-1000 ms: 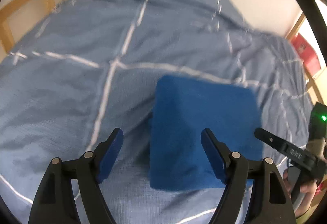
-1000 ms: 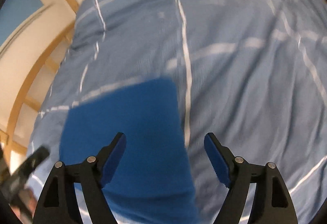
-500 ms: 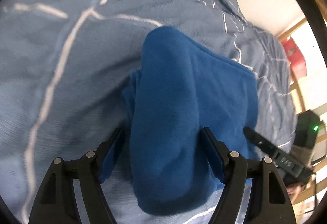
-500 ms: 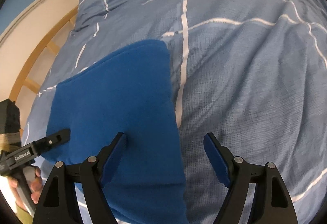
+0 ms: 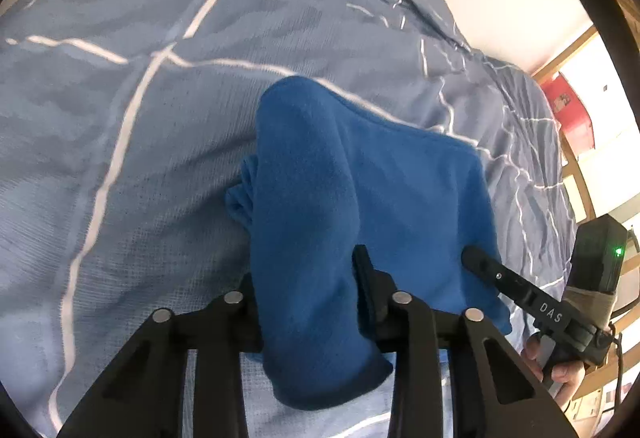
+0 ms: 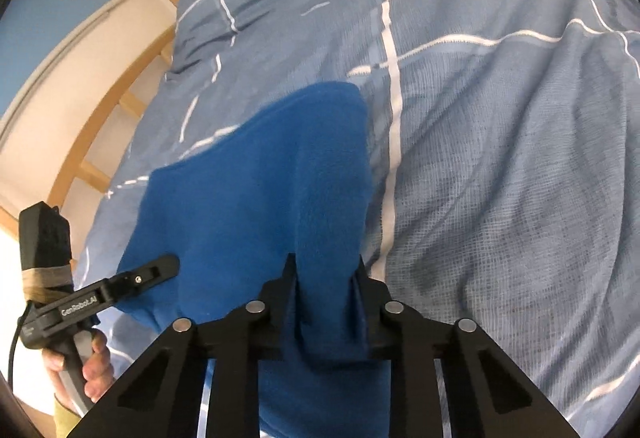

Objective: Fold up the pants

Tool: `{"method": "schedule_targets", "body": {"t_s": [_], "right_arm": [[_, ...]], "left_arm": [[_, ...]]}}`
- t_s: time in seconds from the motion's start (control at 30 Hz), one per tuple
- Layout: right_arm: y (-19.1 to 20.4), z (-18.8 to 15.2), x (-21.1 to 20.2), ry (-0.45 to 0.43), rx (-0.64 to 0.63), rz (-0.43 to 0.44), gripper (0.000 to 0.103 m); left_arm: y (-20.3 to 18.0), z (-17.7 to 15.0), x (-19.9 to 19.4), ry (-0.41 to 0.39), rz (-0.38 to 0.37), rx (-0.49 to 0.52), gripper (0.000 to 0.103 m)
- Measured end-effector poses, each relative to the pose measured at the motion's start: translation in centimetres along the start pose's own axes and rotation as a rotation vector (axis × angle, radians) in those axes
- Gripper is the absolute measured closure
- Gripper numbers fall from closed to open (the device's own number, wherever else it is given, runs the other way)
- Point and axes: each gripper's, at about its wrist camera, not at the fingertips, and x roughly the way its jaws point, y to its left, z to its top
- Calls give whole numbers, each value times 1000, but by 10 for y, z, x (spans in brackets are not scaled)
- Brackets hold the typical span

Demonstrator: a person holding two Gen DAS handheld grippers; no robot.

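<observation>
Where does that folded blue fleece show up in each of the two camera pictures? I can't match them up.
Left wrist view: the blue pants fill the centre, running down between the left gripper fingers, which pinch one fold.
Right wrist view: they sit centre-left, a fold pinched in the right gripper.
Shared landmark: the white-lined blue bedcover beneath them in both views.

The left gripper [image 5: 306, 278] and right gripper [image 6: 326, 278], both angled downward, have just closed their jaws, each pinching a raised fold of blue pants [image 6: 256, 190]. A hand [image 6: 90, 366] grips each handle.
</observation>
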Motion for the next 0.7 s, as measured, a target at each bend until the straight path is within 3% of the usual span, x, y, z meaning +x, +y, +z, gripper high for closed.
{"method": "schedule_targets", "body": {"t_s": [0.07,0.4,0.7], "right_arm": [[5,1,-8,-16,-11,-9,80],[27,6,-37,-72,-51,-25,81],[70,15,-67,-146,-134,-15,81]], "left_arm": [[-4,2,-7,-14,-4,7,77],[-17,5,-34,-67,-2,33,79],[-7,17,-93,-161,3,46,79]]}}
